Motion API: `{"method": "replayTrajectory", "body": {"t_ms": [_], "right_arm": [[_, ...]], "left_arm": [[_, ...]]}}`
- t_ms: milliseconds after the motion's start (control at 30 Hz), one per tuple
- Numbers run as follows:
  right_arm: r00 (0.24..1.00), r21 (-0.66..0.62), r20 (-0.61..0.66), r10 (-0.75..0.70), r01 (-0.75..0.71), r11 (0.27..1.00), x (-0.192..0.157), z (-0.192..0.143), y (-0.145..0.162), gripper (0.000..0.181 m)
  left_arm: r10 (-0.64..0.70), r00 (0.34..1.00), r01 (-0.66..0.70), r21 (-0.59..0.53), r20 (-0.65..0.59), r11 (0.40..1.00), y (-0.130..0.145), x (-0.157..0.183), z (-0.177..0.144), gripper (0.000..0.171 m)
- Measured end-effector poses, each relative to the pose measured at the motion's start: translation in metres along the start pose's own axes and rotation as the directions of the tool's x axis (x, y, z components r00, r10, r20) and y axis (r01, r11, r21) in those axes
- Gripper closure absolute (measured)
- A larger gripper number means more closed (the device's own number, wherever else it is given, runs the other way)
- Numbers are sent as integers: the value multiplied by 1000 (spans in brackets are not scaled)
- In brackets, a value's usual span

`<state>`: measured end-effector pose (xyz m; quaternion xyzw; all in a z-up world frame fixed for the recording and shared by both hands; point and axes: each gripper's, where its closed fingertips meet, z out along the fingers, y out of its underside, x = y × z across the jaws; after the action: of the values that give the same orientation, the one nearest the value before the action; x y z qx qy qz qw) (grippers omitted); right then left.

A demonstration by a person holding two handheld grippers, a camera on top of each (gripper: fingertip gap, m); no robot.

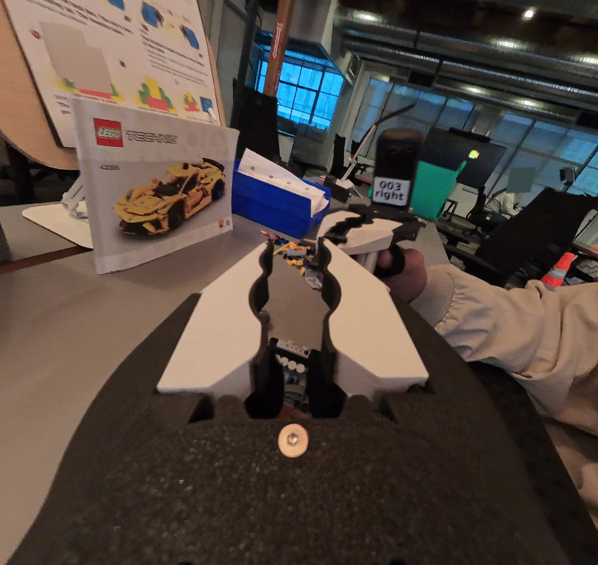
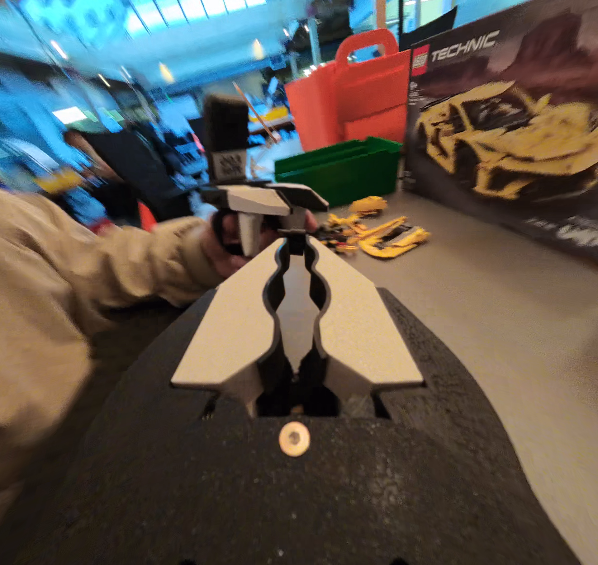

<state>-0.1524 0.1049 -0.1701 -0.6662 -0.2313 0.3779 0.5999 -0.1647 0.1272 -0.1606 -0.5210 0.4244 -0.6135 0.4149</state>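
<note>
At nine o'clock in your left wrist view stands the booklet (image 1: 155, 187); at twelve your left gripper (image 1: 293, 248) is parted and empty above the loose parts (image 1: 296, 253) on the table (image 1: 97, 323). Your right gripper (image 2: 296, 248) seems parted too, though blurred; yellow parts (image 2: 385, 235) lie at one o'clock, box (image 2: 504, 129) at two.

1. Booklet (image 1: 158, 187) upright on surface (image 1: 97, 323), left, before a leaning board (image 1: 106, 41).
2. Bin with papers (image 1: 275, 203) right of booklet.
3. Loose parts (image 1: 294, 252) before the bin.
4. Box (image 2: 504, 129) upright on the right, tray (image 2: 336, 171) left of it, bag (image 2: 349, 93) behind the tray.
</note>
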Motion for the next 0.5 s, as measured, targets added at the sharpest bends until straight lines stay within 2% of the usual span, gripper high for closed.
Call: {"method": "replayTrajectory", "body": {"t_ms": [33,100,133,233,333,433,500], "right_arm": [[996,44,57,70,-72,996,-4,-2,-6,175],[983,91,145,111,-125,988,-12,-4,-12,175],[985,77,151,83,-95,992,-14,-2,-9,175],[977,63,153,-149,141,988,-29,4,0,175],[946,73,203,-251,241,968,-45,1,0,175],[908,103,251,-335,319,942,-59,-4,1,175],[895,89,286,-343,331,939,-66,-6,4,175]], "left_arm": [[-30,999,30,11,-28,999,-2,1,-2,144],[-127,980,128,-3,-156,992,0,16,-1,144],[-185,960,185,-23,-211,983,2,22,0,144],[-343,875,327,-106,-341,939,10,38,2,151],[-479,746,434,-209,-462,876,13,56,-3,165],[-559,630,480,-296,-539,826,15,69,-10,166],[-576,597,476,-331,-559,815,18,76,-12,168]]}}
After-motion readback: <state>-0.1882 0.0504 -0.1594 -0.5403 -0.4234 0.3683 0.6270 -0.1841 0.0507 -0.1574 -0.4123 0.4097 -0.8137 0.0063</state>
